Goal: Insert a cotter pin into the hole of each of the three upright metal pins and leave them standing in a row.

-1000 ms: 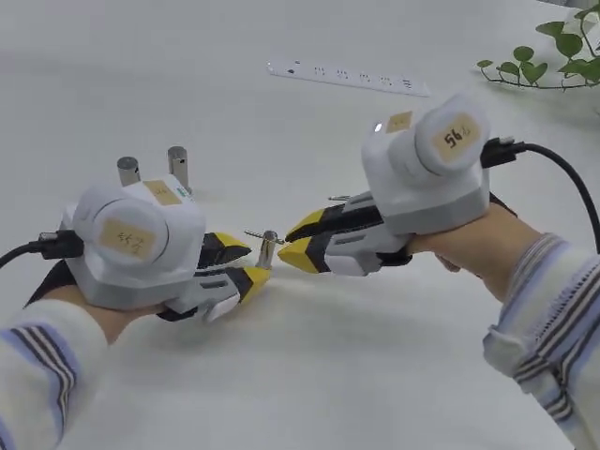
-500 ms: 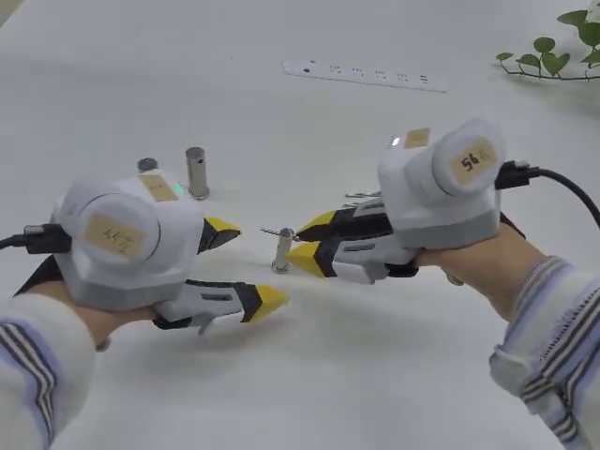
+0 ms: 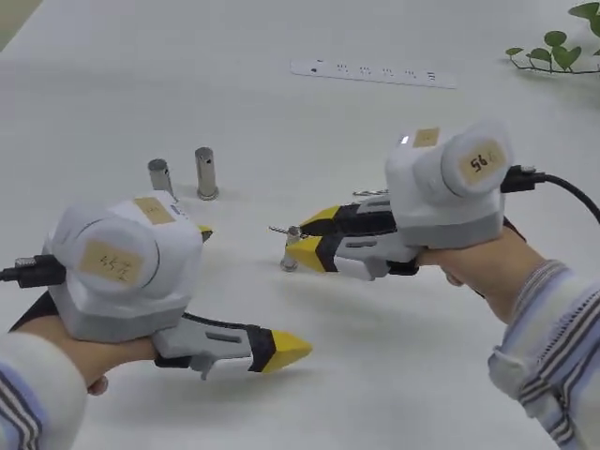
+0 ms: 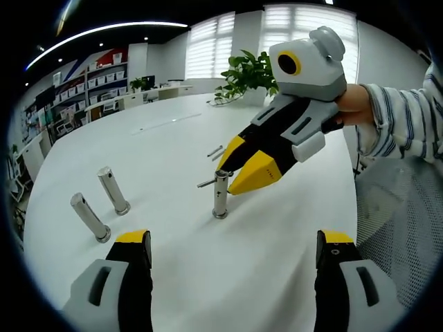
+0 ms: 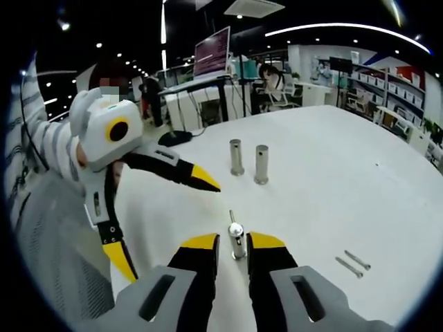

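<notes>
Metal pin (image 3: 292,253) at mid-frame is flanked by fingers of the right gripper (image 3: 298,242), clamping untellable; the left gripper (image 4: 233,238) is held with fingers wide apart.

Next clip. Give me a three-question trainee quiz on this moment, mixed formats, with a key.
1. True or false: all three pins are already fitted.
2. The left tongs are: A open; B shut on a pin; C shut, empty.
3. How many loose cotter pins lie on the table?
Key: 1 false, only the pin at the right tongs holds a cotter pin; 2 A; 3 two.
</notes>
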